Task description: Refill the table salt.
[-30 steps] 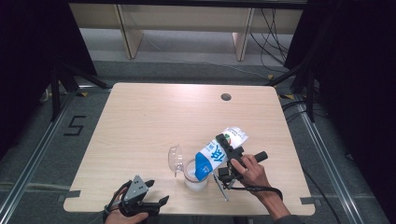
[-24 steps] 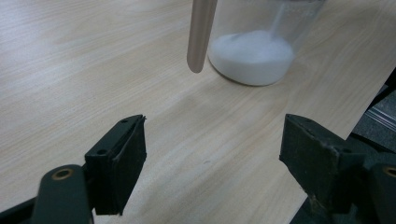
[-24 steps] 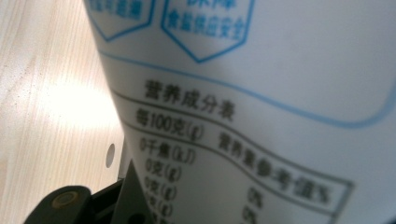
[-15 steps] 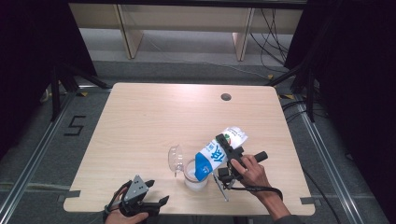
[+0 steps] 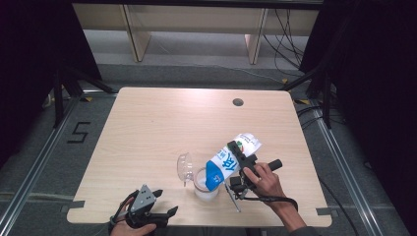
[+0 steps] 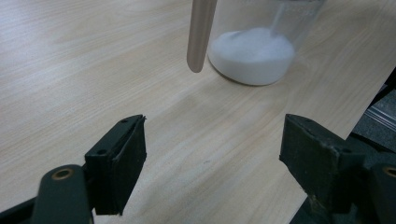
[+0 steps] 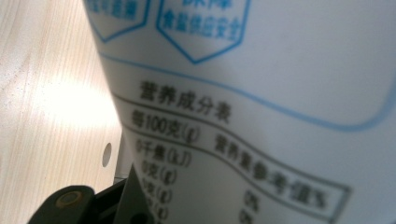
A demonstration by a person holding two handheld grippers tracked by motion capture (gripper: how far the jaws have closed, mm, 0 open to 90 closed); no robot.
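Nothing has shifted: low centre-right of the high view, the right gripper point(image 5: 242, 158) still clamps the tilted salt bag point(image 5: 227, 162) over the jar point(image 5: 205, 185), so pouring continues. The left gripper point(image 5: 147, 212) idles, jaws wide.

A lab-style recording bay: a plain wooden table point(image 5: 147, 128) stands on grey carpet with metal floor rails point(image 5: 34, 167), black curtains point(image 5: 29, 49), loose cables point(image 5: 290, 24) (a taped "5" point(image 5: 78, 132) marks the floor).
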